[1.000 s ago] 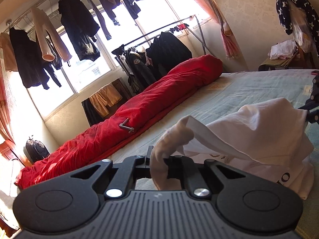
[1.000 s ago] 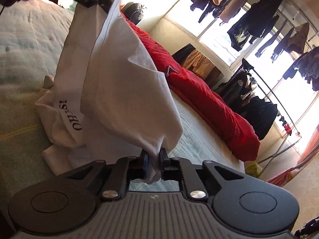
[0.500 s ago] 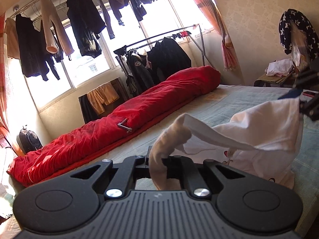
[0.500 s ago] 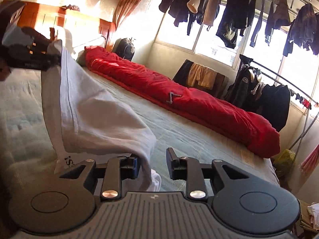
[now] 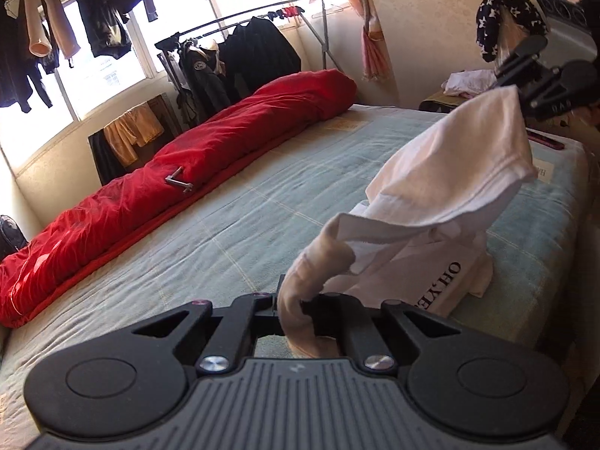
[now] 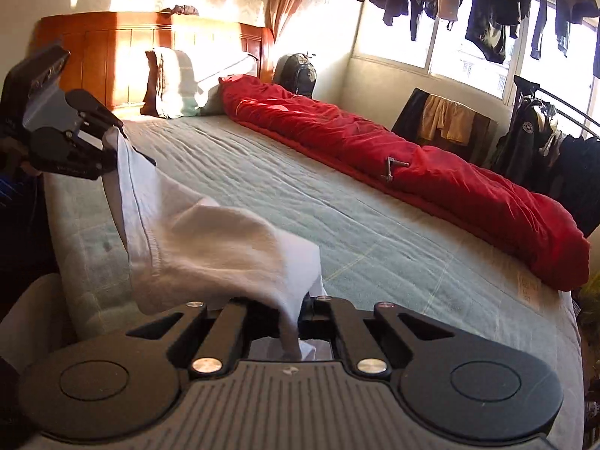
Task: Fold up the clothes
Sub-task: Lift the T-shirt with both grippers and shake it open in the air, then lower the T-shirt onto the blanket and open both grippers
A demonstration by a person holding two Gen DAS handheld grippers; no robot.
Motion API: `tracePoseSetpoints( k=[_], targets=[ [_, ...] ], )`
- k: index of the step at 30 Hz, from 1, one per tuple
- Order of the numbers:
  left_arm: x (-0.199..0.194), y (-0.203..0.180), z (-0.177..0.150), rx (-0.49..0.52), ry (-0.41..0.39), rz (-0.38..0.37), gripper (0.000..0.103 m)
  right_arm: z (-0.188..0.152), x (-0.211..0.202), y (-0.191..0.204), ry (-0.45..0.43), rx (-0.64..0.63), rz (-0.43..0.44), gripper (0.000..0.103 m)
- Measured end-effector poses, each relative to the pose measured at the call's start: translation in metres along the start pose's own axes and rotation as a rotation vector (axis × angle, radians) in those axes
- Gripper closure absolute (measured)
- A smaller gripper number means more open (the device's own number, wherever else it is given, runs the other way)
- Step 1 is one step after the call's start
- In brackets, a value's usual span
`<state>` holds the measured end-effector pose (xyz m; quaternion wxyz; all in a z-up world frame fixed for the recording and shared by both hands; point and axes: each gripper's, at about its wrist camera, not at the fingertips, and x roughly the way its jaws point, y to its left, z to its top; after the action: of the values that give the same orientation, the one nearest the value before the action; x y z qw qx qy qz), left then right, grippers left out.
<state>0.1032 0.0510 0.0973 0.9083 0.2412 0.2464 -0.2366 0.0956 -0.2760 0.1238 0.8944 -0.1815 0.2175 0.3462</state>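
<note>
From the left wrist view, the left gripper point(image 5: 300, 309) points out across the bed point(image 5: 240, 225), jaws pinched on a rolled edge of the white garment point(image 5: 442, 187). The cloth rises above the bed toward the right gripper point(image 5: 525, 92), raised high on the right, and its printed lower part rests on the bed.

From the right wrist view, the right gripper point(image 6: 296, 318) is level over the bed, jaws closed on a fold of the garment, which stretches up left to the left gripper point(image 6: 110, 142), tilted down and clamped on it.
</note>
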Motion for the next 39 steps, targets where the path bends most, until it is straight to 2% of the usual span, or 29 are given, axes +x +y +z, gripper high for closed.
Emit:
tracePoseSetpoints(
  k=[6, 12, 18, 22, 25, 34, 39],
  targets=[
    [-0.031, 0.010, 0.028, -0.002, -0.067, 0.013, 0.099, 0.043, -0.044, -0.006, -0.033, -0.050, -0.020, 0.098],
    [-0.078, 0.022, 0.070, 0.046, -0.138, 0.065, 0.099, 0.077, -0.075, -0.011, -0.082, -0.089, -0.041, 0.099],
    [-0.126, 0.031, 0.118, 0.086, -0.286, 0.165, 0.099, 0.113, -0.110, -0.029, -0.218, -0.063, -0.075, 0.099],
    [-0.128, 0.041, 0.130, 0.045, -0.345, 0.151, 0.099, 0.131, -0.125, -0.043, -0.301, -0.020, -0.089, 0.098],
    [-0.102, 0.048, 0.126, 0.009, -0.306, 0.108, 0.099, 0.120, -0.101, -0.065, -0.253, 0.078, -0.067, 0.098],
    [0.028, 0.057, 0.073, -0.078, -0.009, -0.049, 0.099, 0.056, 0.023, -0.100, 0.040, 0.251, -0.029, 0.098],
    [0.097, 0.068, 0.058, -0.099, 0.087, -0.086, 0.099, 0.028, 0.080, -0.123, 0.130, 0.318, -0.038, 0.098]
  ],
)
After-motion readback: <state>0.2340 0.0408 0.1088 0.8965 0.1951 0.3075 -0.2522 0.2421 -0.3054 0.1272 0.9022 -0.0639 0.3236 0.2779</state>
